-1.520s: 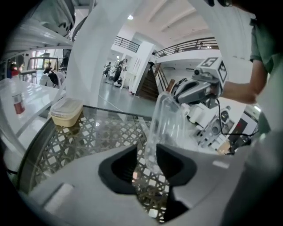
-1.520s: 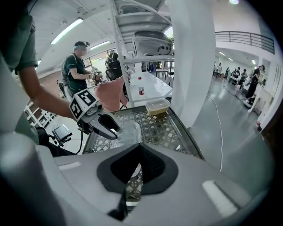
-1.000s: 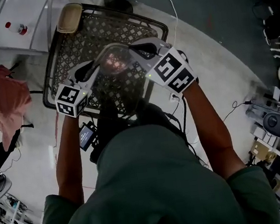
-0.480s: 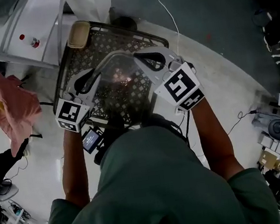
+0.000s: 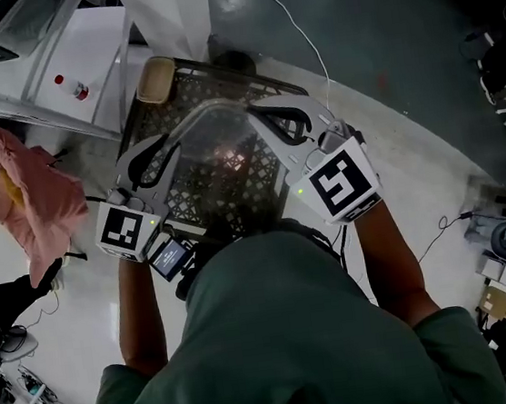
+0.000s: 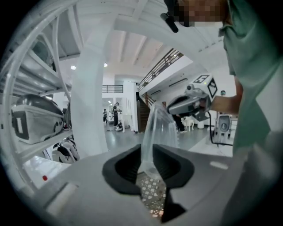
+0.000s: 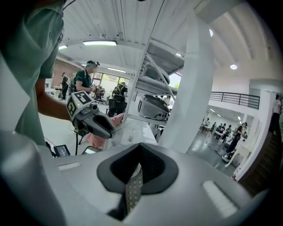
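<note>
A clear plastic bag (image 5: 221, 150) hangs stretched between my two grippers, above a black lattice basket (image 5: 187, 93). My left gripper (image 5: 166, 146) is shut on the bag's left edge. In the left gripper view the bag (image 6: 158, 130) rises out of the shut left gripper (image 6: 148, 170) toward the right gripper (image 6: 189, 100). My right gripper (image 5: 270, 117) is shut on the opposite edge. In the right gripper view the film (image 7: 133, 189) shows edge-on in the shut right gripper (image 7: 135, 176), with the left gripper (image 7: 93, 121) across from it.
A beige lidded container (image 5: 157, 78) sits on the basket's far corner. A white table (image 5: 91, 38) with a red-capped bottle (image 5: 74, 88) stands at the left, beside a white pillar (image 5: 168, 13). A pink cloth (image 5: 28, 192) hangs lower left. A cable (image 5: 301, 30) crosses the floor.
Both grippers have lifted and tilted up with the bag, so the basket has dropped out of the gripper views. In the head view they have drawn closer to the body.
</note>
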`<state>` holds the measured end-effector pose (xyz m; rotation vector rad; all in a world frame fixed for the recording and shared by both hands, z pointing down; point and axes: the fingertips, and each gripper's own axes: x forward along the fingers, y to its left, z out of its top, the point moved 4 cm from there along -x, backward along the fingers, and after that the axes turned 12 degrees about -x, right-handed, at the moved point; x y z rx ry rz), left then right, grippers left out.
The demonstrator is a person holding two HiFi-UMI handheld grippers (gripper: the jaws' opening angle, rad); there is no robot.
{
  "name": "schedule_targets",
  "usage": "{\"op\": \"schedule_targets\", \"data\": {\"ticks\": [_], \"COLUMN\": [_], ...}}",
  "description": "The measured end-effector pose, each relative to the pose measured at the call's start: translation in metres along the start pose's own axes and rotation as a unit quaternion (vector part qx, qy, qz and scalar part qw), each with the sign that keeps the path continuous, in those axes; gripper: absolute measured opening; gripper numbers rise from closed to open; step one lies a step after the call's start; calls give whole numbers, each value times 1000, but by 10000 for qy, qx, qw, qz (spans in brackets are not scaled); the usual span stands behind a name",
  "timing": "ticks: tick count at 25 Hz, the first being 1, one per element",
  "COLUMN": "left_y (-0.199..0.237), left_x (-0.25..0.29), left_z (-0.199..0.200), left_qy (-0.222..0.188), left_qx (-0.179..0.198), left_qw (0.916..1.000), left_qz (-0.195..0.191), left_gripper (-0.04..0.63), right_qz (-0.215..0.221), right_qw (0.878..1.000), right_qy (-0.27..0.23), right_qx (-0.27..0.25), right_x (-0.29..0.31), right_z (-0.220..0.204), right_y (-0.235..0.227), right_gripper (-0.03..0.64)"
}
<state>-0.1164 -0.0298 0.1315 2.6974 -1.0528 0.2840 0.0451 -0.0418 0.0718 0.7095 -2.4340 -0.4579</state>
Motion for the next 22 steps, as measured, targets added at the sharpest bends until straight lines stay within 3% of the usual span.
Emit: {"op": "schedule_targets", "data": {"ticks": [10,22], "left_y": [-24,-33], "left_x": [-20,-30], "left_z": [39,61], "left_qy": [-207,-300], "left_qx": [453,634], "left_qw": [9986,9973], "left_qz": [176,201], "left_gripper": [84,87], "right_qz": [-98,-203], "right_qw": [9993,9983], "right_qy": [-317,-487], "right_qx": [-196,-247], "right_x": [-29,-40], "right_z": [26,39], "right_y": [-5,-11], "right_gripper": [0,0]}}
